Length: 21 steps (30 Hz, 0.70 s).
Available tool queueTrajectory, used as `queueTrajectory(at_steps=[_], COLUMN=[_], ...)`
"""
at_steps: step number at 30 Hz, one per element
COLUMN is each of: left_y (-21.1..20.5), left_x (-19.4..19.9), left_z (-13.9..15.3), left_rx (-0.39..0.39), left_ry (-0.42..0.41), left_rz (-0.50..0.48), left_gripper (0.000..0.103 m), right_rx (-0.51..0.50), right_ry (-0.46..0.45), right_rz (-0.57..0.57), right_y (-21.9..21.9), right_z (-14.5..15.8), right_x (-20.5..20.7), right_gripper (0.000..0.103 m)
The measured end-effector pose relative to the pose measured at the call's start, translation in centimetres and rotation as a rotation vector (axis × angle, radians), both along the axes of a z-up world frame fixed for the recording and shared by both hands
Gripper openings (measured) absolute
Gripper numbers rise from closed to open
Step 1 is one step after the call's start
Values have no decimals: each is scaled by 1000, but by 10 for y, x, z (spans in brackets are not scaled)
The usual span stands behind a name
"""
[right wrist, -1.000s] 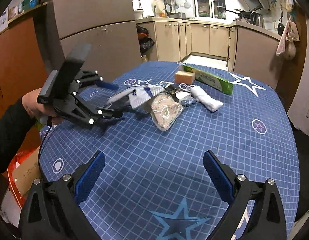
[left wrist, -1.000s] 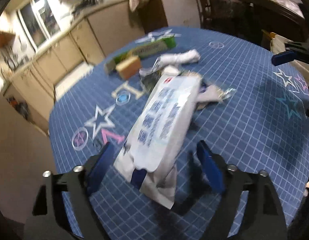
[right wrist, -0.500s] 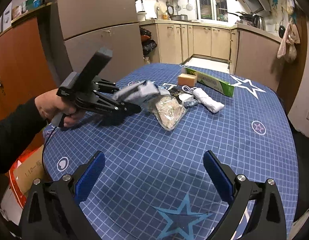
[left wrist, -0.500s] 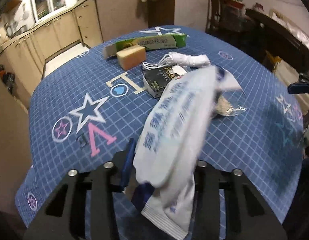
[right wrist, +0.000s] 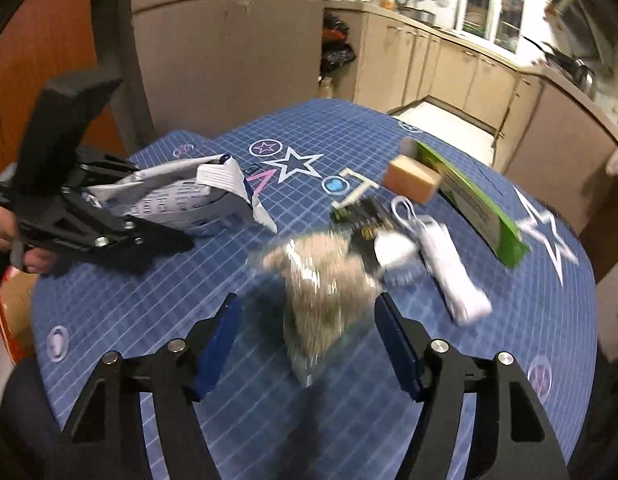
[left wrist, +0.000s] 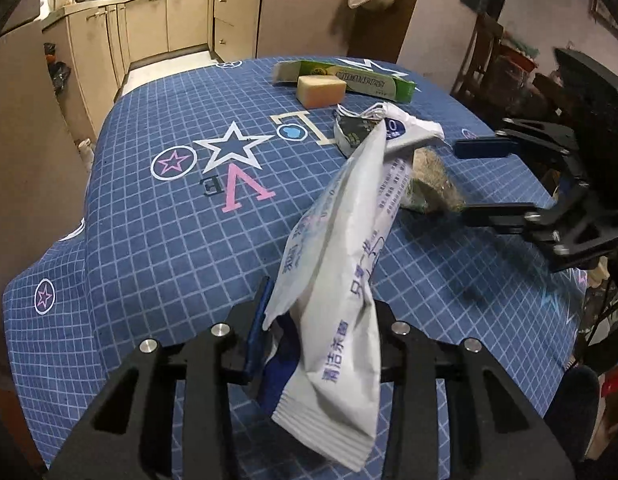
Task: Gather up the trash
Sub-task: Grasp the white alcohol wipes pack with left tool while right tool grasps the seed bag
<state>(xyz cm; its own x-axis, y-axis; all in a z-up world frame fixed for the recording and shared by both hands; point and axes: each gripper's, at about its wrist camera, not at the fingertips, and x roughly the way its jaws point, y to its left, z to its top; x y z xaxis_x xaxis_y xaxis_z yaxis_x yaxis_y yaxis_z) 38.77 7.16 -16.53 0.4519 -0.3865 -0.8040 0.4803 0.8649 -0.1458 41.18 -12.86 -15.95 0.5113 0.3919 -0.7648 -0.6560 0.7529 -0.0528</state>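
Your left gripper (left wrist: 321,344) is clenched on the near end of a white wipes packet (left wrist: 349,248); its blue fingers (left wrist: 256,332) pinch the crumpled foil, and the rest of the packet slants up and away from them, clear of the bench (left wrist: 157,240). In the right wrist view the same packet (right wrist: 181,196) sticks out of that gripper (right wrist: 213,216) at the left of the scene, above the blue checked cloth, with your hand (right wrist: 13,240) on the handle.

Your right gripper (right wrist: 309,340) has just been closing, but its fingers (right wrist: 219,340) still stand apart on either side of a clear bag of brownish stuff (right wrist: 317,288). The bag lies on the bench between them, and the blur makes it hard to say whether either pad touches it; a gap shows on both sides. In the left wrist view that bag (left wrist: 429,184) sits at the right, just behind the lifted packet, with the right gripper's fingers (left wrist: 483,148) reaching over it.

Farther off on the bench lie a dark wrapper (right wrist: 359,216), a rolled white item (right wrist: 449,268) with a cord loop, a tan block (right wrist: 411,180) and a long green box (right wrist: 473,204), the block just beside the box.
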Motion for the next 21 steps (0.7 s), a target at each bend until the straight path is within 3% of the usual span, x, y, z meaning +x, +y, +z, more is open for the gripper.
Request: queueTrajectory(at_steps=[5, 11, 16, 17, 19, 21], left_y=[-4, -9, -16, -18, -20, -21], left_x=[2, 16, 27, 27, 28, 24], left_z=[-2, -2, -2, -2, -2, -1], left_rx=[11, -5, -14, -13, -32, -41], left_ry=[1, 4, -2, -8, -19, -30], left_rz=[-1, 32, 57, 59, 68, 74], left_gripper=[36, 36, 36, 34, 27, 24], right_rx=[-86, -102, -62, -60, -42, -11], right_ry=[-6, -3, -24, -35, -45, -54], right_rz=[15, -1, -52, -65, -92, -124], right_y=[20, 29, 26, 26, 21, 13], right_z=[-7, -17, -16, -16, -15, -12], right_x=[14, 20, 10, 5, -2, -12], right_gripper=[69, 69, 57, 55, 41, 38])
